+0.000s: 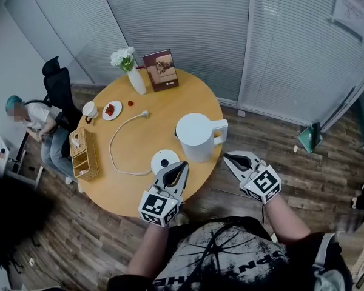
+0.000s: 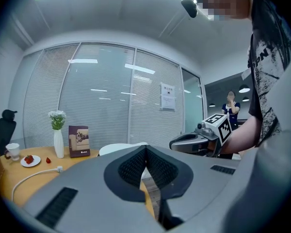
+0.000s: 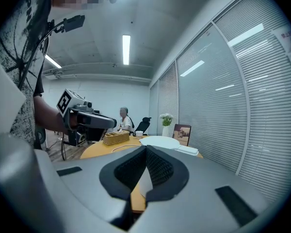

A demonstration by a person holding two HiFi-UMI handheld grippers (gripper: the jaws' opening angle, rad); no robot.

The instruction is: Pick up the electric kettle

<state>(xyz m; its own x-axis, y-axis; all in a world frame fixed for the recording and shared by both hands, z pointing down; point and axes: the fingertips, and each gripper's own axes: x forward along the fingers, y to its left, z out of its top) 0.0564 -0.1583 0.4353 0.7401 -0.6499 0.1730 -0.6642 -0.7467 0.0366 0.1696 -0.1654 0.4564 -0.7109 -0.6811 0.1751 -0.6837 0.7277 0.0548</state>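
Note:
The white electric kettle [image 1: 196, 137] stands near the front right edge of the round wooden table [image 1: 139, 132], its handle [image 1: 221, 132] turned to the right. Its round white base [image 1: 164, 160] lies just left of it, with a white cord [image 1: 114, 139] looping away. My left gripper [image 1: 182, 165] hovers over the table edge beside the base, jaws shut and empty. My right gripper [image 1: 227, 157] sits off the table edge, just below the handle, shut and empty. The kettle's lid [image 3: 160, 141] shows beyond the right gripper [image 3: 146, 149], and the kettle [image 2: 117, 148] peeks over the left gripper [image 2: 146, 147].
At the table's far side stand a white vase of flowers [image 1: 133, 73] and a framed picture [image 1: 161, 70]. A plate of strawberries [image 1: 111, 110], a cup [image 1: 90, 110] and a wicker basket [image 1: 85, 153] line the left side. A person [image 1: 39, 123] sits by an office chair beyond.

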